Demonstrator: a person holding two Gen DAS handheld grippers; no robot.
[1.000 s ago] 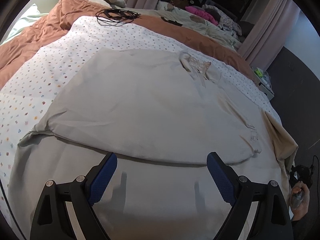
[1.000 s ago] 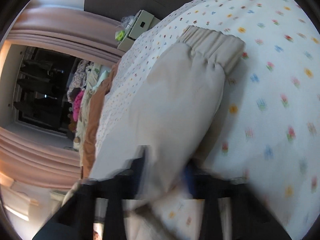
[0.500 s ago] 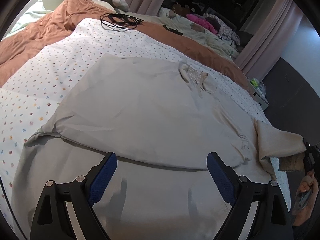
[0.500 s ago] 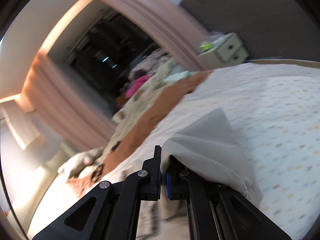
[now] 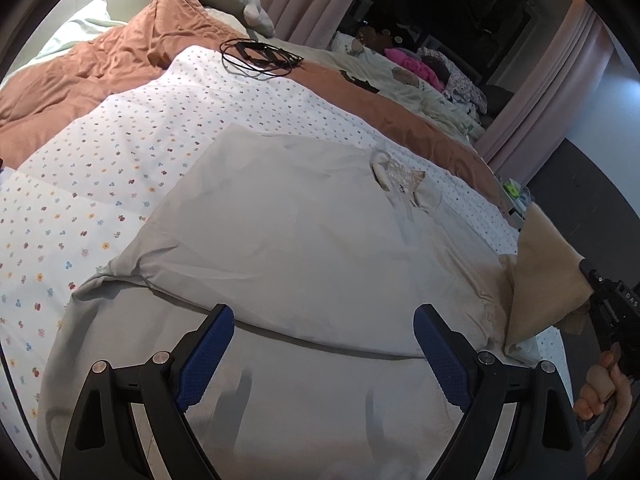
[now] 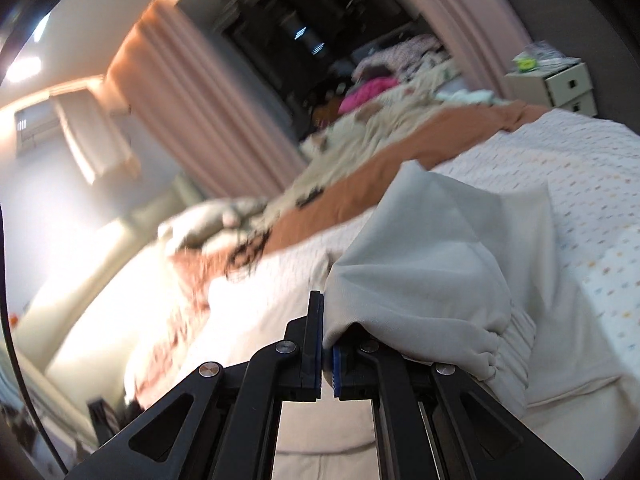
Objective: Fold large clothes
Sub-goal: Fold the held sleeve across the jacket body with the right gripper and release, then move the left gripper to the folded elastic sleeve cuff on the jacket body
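A large pale grey garment [image 5: 304, 240] lies spread on the flowered bedsheet [image 5: 100, 184], its left side folded over with a fold line running near my fingers. My left gripper [image 5: 324, 344] hovers open above that fold, nothing between its blue pads. At the right edge, the garment's sleeve [image 5: 540, 272] is lifted off the bed by my right gripper [image 5: 588, 272], held in a person's hand [image 5: 600, 384]. In the right wrist view the right gripper [image 6: 326, 344] is shut on the sleeve [image 6: 420, 264] near its gathered cuff [image 6: 516, 344], and the cloth drapes over the right finger.
A rust-brown quilt [image 5: 92, 68] and pillows lie at the head of the bed. A coiled black cable [image 5: 260, 58] rests on the sheet's far edge. More bedding and clothes [image 5: 416, 68] are piled beyond. A small drawer unit [image 6: 560, 84] stands past the bed's far right corner.
My right gripper has lifted the sleeve off the bed's right edge and carried it up and inward while rolling. My left gripper rose slightly and stayed open.
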